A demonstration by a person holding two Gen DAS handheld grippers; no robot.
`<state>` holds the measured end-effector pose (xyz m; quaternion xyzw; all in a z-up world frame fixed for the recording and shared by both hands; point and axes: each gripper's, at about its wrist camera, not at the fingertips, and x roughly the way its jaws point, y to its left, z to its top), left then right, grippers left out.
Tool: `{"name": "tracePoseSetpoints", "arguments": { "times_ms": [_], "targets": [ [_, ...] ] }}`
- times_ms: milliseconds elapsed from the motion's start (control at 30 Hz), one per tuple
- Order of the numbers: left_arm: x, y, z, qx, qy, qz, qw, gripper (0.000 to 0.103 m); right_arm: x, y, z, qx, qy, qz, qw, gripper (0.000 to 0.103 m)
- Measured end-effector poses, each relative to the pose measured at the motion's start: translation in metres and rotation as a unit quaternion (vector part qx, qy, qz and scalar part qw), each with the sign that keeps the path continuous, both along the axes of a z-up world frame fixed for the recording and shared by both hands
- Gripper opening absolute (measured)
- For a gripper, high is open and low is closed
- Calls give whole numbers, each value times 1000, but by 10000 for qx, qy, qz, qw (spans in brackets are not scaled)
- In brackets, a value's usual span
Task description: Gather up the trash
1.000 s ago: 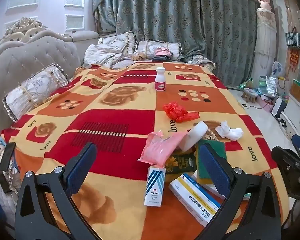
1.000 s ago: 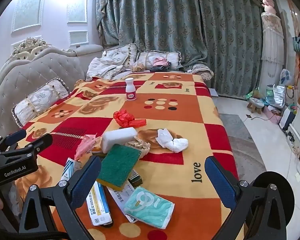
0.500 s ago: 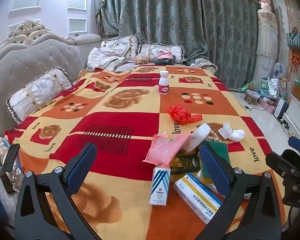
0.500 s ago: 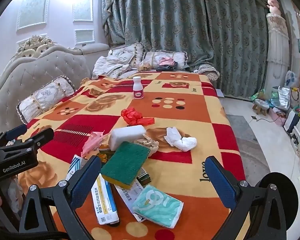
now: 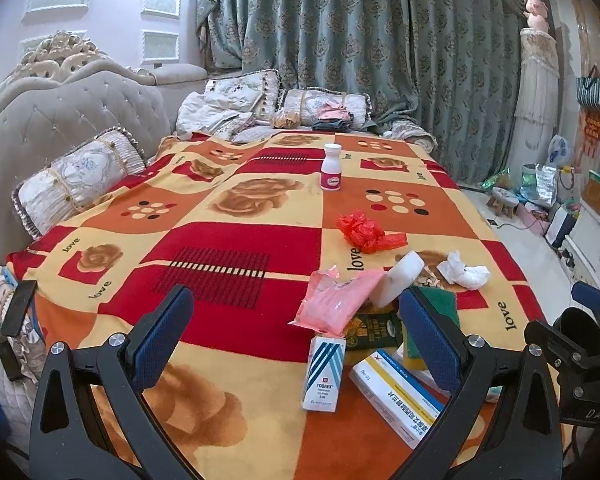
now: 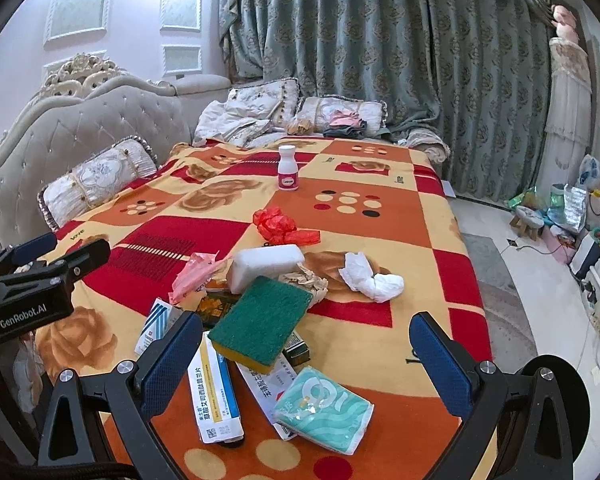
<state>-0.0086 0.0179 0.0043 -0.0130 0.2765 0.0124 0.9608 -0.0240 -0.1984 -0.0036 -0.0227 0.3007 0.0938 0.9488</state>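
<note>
Both sets of tongs hang above the near end of the bed (image 5: 228, 240), and nothing is in hand yet: the left tongs (image 5: 292, 332) are spread wide and empty, the right tongs (image 6: 304, 356) likewise spread and empty. By my read, this is the approach, the pick not yet begun. The trash sits in a loose heap on the blanket's near right part: a pink wrapper (image 5: 334, 300), a crumpled red bag (image 5: 362, 232) a little farther back, a white tissue wad (image 6: 370, 274) to the right, and brown crumpled paper (image 6: 306, 280) tucked against the green sponge (image 6: 262, 322). Mixed in are things that may not be trash at all: a white foam block (image 6: 266, 262), medicine boxes (image 6: 216, 396), a tissue pack (image 6: 324, 410) and a pill bottle (image 5: 331, 168) standing alone well back. The next move calls for choosing one loose piece, and the tissue wad looks the easiest, lying apart with bare blanket around it. The pink wrapper leans on the boxes, so a grab there could drag a neighbour. Room is generous to the left, over open blanket; to the right the bed edge drops to the floor (image 6: 520, 280) close by the heap. No bin shows in either view.
</note>
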Motion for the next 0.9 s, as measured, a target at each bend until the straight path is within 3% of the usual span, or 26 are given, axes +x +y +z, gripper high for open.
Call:
{"name": "tracePoseSetpoints", "arguments": {
  "times_ms": [900],
  "targets": [
    [8, -12, -9, -48, 194, -168, 9997, 102, 6, -11, -5, -106, 29, -182, 9998, 103]
  ]
}}
